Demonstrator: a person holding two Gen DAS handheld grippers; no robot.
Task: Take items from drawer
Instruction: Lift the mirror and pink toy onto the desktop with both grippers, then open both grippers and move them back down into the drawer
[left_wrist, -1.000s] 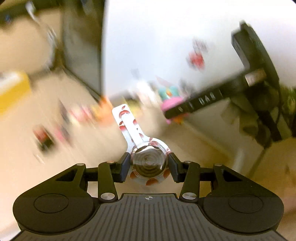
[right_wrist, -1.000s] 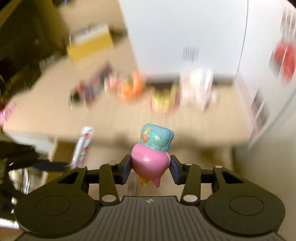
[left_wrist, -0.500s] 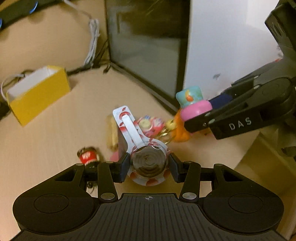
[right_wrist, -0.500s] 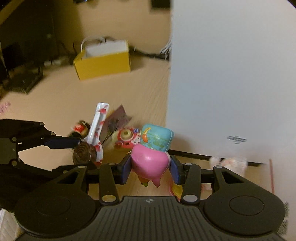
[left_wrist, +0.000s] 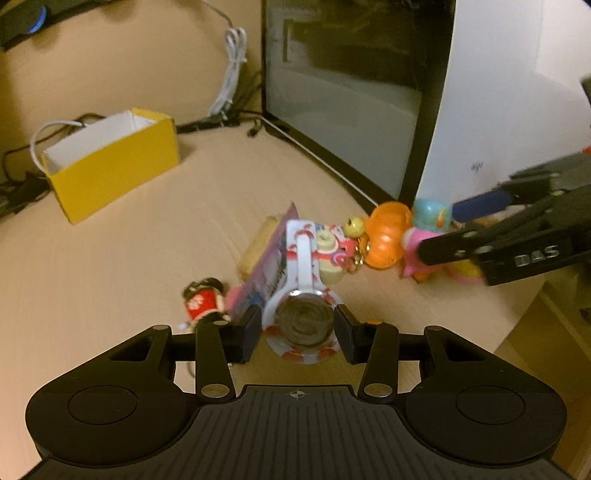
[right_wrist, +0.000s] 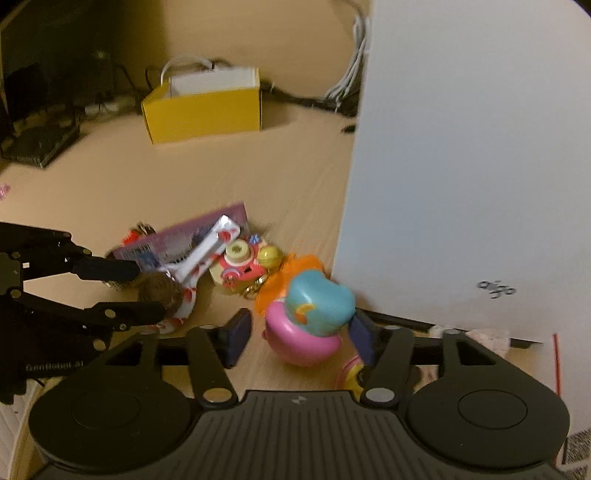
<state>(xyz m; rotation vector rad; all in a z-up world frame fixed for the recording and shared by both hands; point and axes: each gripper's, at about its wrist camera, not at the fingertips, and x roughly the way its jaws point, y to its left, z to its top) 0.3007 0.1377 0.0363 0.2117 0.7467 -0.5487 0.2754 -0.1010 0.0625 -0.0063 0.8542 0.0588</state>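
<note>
My left gripper (left_wrist: 297, 328) has its pads against a red-and-white spoon with a chocolate swirl (left_wrist: 303, 321), and its jaws are closing on it. The spoon hangs low over a pile of small toys on the tan table (left_wrist: 110, 277). My right gripper (right_wrist: 299, 332) is opening. A pink toy with a teal hat (right_wrist: 306, 332) sits tilted on the table between its fingers, and the left pad stands clear of it. The right wrist view shows the left gripper (right_wrist: 147, 291) with the spoon (right_wrist: 162, 288). The left wrist view shows the right gripper (left_wrist: 439, 230) and the toy (left_wrist: 428, 218). No drawer is in view.
The pile holds an orange pumpkin (left_wrist: 388, 236), a purple card (left_wrist: 266, 273), a small red figure (left_wrist: 203, 299) and a pink-and-yellow toy (right_wrist: 240, 266). A yellow box (left_wrist: 110, 173) stands at the back left. A white panel (right_wrist: 461, 166) rises on the right. Cables (left_wrist: 231, 74) lie behind.
Both grippers have come down to the toy pile. The right jaws have opened and let go of the pink toy, which now leans on the table. The left still holds the spoon.
</note>
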